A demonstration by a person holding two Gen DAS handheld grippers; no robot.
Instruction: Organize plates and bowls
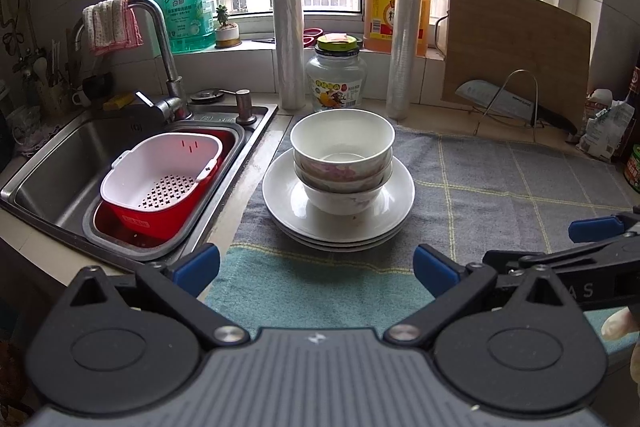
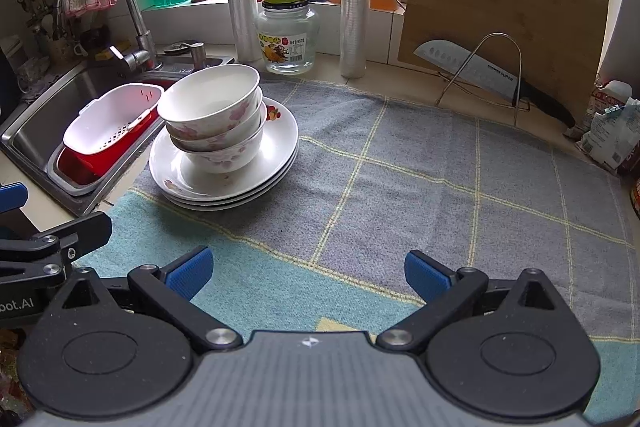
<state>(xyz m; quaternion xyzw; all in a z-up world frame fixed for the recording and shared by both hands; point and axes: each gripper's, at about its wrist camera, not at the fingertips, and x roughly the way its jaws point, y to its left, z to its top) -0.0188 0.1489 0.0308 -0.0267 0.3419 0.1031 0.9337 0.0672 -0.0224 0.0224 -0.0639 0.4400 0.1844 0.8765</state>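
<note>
Three white flower-patterned bowls [image 1: 341, 155] sit nested on a stack of three white plates [image 1: 384, 215] on the grey checked cloth beside the sink. In the right wrist view the same bowls [image 2: 214, 115] and plates [image 2: 276, 151] lie to the upper left. My left gripper [image 1: 316, 267] hovers open just in front of the stack, nothing between its blue fingertips. My right gripper [image 2: 306, 273] is open too, over bare cloth to the right of the stack, holding nothing. Part of the right gripper [image 1: 596, 227] shows at the left wrist view's right edge.
A steel sink [image 1: 60, 163] at left holds a white colander in a red basin [image 1: 160, 179]. Behind the stack stand a glass jar [image 1: 336, 79], two film rolls [image 1: 404, 39], oil bottles, a cutting board [image 2: 504, 15] and a knife [image 2: 488, 79] on a wire rack. Packets crowd the right edge.
</note>
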